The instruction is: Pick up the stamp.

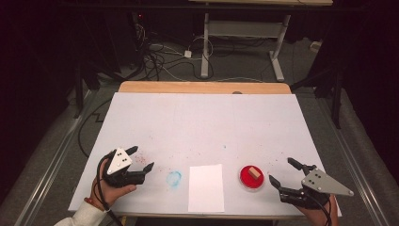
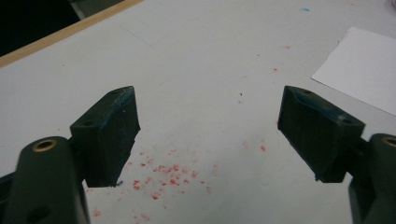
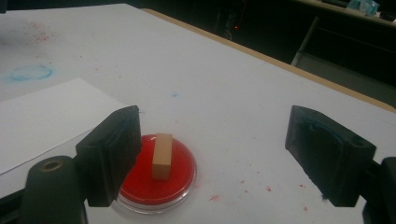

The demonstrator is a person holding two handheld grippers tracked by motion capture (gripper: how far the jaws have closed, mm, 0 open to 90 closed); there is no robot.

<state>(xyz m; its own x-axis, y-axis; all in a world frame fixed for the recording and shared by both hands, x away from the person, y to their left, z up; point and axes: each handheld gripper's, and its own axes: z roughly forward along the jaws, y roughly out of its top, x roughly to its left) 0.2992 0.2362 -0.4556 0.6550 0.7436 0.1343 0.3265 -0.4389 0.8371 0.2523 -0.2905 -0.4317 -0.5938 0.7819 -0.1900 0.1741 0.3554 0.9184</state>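
Black jaws are seen spread wide on both tools, with nothing held between them. The right gripper [image 1: 283, 172] is held low at the near right edge of the table [image 1: 202, 113], and the red dish [image 1: 251, 177] lies just beside it, towards the middle. A small wooden block [image 3: 162, 156] is stood upright in that dish, on the red pad, slightly off centre. In the right gripper view the block is seen closer to the left jaw than to the right, so the gripper is judged not yet centred on it. The left gripper [image 1: 141, 157] is held at the near left, over a scatter of red specks [image 2: 163, 175], and nothing is touched by it. Between the two, a white sheet of paper [image 1: 206, 187] is laid flat, with a blue smudge [image 1: 173, 178] just to its left.

Several slips can be expected from here. The block could be tipped over if it is struck by one jaw before the other closes. The shallow dish could be pushed or dragged across the table, since it appears unfixed. Red could also be smeared on the table if the block is carried low or let slip.
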